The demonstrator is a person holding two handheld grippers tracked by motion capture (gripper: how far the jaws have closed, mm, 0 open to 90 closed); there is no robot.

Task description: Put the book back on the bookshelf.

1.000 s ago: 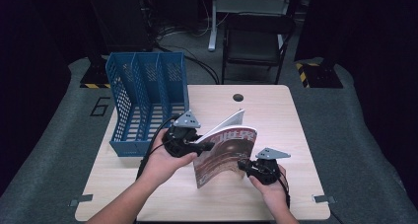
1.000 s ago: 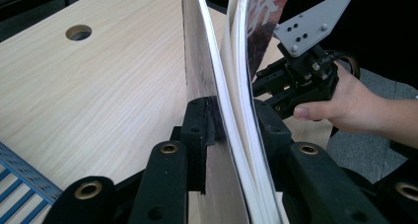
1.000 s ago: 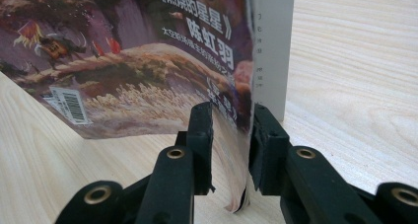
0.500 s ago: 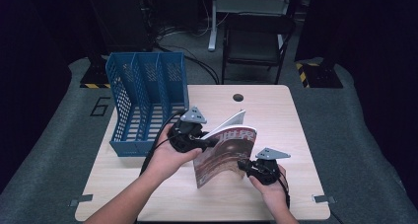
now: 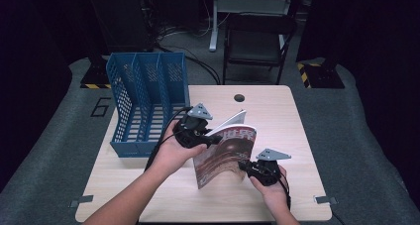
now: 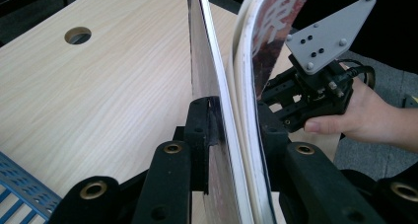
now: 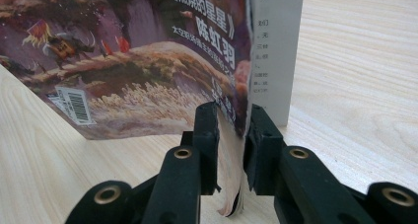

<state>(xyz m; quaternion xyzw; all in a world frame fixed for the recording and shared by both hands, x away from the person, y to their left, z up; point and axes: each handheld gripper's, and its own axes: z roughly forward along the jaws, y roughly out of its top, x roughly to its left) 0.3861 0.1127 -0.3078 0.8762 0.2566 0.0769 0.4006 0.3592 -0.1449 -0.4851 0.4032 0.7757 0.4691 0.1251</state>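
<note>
A magazine (image 5: 225,155) with a reddish-brown cover stands on its lower edge on the wooden table (image 5: 277,111), pages slightly fanned. My left gripper (image 5: 210,140) is shut on its upper left part, near the spine. In the left gripper view the jaws (image 6: 236,120) pinch the sheaf of pages (image 6: 222,61). My right gripper (image 5: 243,164) sits at the lower right corner. Its jaws have just been closing, and in the right gripper view (image 7: 231,120) they clamp the cover's edge (image 7: 148,61). The right gripper (image 6: 276,103) also shows beyond the pages.
A blue three-slot file rack (image 5: 143,101) stands on the table's left part, close behind my left hand; its corner (image 6: 19,194) shows in the left gripper view. A cable hole (image 5: 239,97) lies near the far edge. A chair (image 5: 257,36) stands behind the table.
My left gripper has edged slightly right and away with the magazine's top. The right hand has stayed put.
</note>
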